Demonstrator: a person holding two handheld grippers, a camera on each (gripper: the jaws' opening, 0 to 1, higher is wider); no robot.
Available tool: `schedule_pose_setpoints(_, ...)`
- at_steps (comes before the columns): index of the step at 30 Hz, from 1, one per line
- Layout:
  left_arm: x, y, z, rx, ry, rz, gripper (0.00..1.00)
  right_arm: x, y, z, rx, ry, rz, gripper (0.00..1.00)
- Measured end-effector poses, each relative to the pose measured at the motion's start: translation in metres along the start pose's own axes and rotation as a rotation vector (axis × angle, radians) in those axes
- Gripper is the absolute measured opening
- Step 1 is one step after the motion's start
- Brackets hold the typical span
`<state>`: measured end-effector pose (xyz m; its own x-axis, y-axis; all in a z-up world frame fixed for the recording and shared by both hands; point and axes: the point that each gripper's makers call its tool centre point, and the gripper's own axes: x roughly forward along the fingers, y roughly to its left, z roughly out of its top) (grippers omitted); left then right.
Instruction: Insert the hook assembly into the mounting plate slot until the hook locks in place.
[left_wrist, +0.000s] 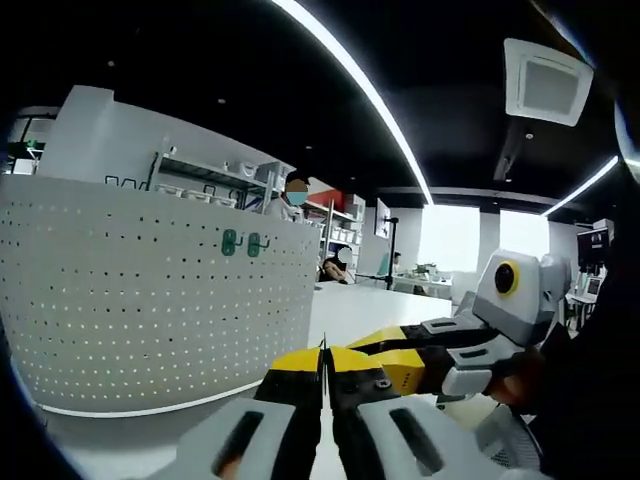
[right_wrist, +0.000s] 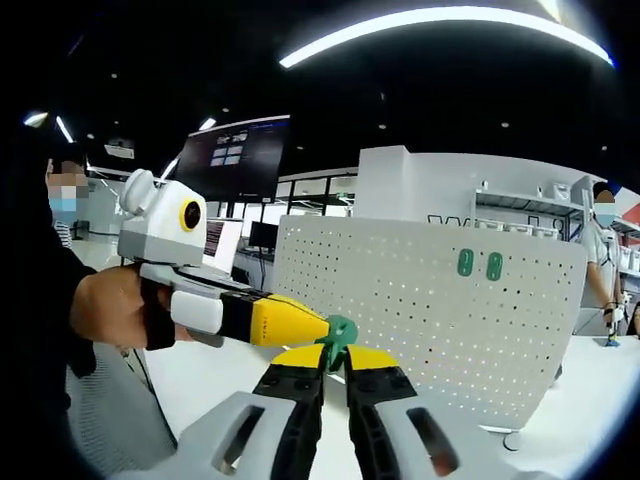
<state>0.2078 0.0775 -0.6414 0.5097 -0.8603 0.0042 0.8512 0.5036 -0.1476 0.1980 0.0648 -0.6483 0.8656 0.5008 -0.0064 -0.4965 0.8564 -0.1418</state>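
Presently both grippers, left gripper and right gripper, pinch the green hook at lower centre, jaws together on it, insertion into the pegboard pending.

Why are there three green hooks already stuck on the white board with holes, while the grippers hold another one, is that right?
Not quite: the right gripper view shows two green hooks on the white pegboard, not three. The right gripper and left gripper do hold another green hook.

The green hook is mostly hidden between both claws' tips. The pegboard's lower edge is cut off behind the left claw.
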Motion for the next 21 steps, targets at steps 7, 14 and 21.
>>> schedule_pose_setpoints(7,0.0,-0.004,0.0,0.0,0.005,-0.013,0.01,-0.001,0.0,-0.001,0.03,0.001,-0.003,0.03)
schedule_pose_setpoints(14,0.001,-0.009,-0.002,0.001,0.013,-0.03,0.01,-0.003,-0.001,-0.002,0.04,0.004,-0.01,0.02)
schedule_pose_setpoints(21,0.002,-0.011,-0.003,0.002,0.017,-0.04,0.01,-0.004,-0.002,-0.003,0.053,0.007,-0.016,0.01)
